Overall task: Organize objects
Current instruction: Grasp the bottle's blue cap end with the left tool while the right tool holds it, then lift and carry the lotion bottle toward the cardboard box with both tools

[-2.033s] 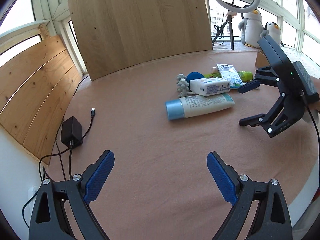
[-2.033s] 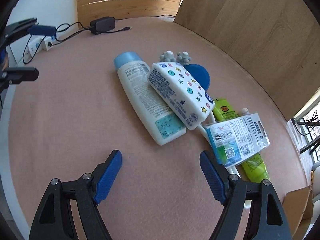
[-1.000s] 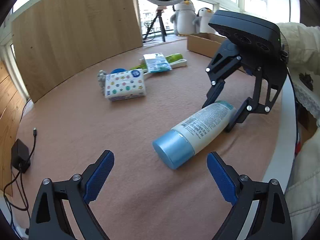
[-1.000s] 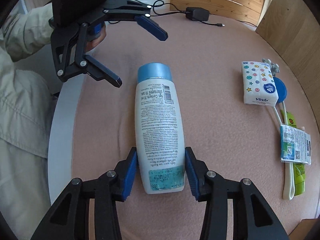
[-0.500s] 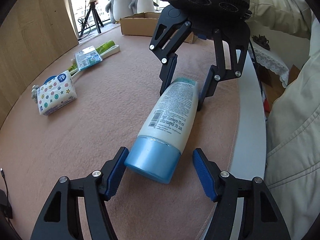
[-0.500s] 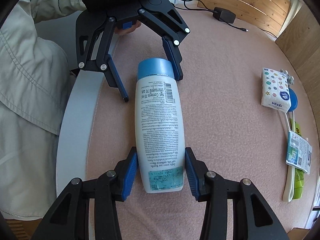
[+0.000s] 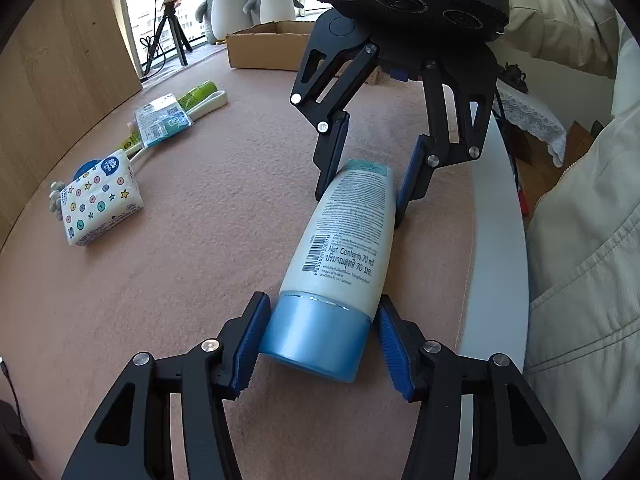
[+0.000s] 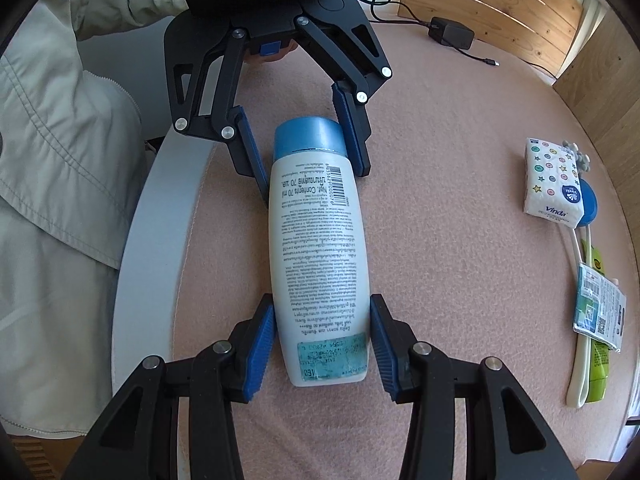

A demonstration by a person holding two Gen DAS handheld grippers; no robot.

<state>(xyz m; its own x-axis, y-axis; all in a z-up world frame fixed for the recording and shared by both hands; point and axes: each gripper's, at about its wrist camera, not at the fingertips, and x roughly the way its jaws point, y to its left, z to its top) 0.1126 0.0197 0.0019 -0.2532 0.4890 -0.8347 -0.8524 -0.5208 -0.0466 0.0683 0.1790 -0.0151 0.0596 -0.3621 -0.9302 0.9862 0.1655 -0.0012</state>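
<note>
A white lotion bottle [image 7: 340, 232] with a blue cap [image 7: 316, 336] lies on the pink table cover near the table's edge. My left gripper [image 7: 320, 340] is shut on the cap end, its blue pads pressed against both sides. My right gripper [image 8: 322, 344] is shut on the bottle's flat bottom end [image 8: 332, 360]. The two grippers face each other along the bottle [image 8: 318, 240]. In the right wrist view the left gripper [image 8: 304, 140] straddles the cap; in the left wrist view the right gripper [image 7: 364, 184] clamps the far end.
A spotted tissue pack [image 7: 102, 200], blue round lid [image 8: 588, 204], sachet [image 7: 162, 120], green tube [image 7: 196, 94] and white long-handled tool [image 8: 578, 360] lie farther in. A cardboard box [image 7: 272, 48] stands at the back. The white table rim [image 7: 496, 240] and a person's jacket are close by.
The right gripper took the bottle from the pile and brought it near the table's edge. The left gripper moved in and shut on the cap, which it only straddled half a second ago.
</note>
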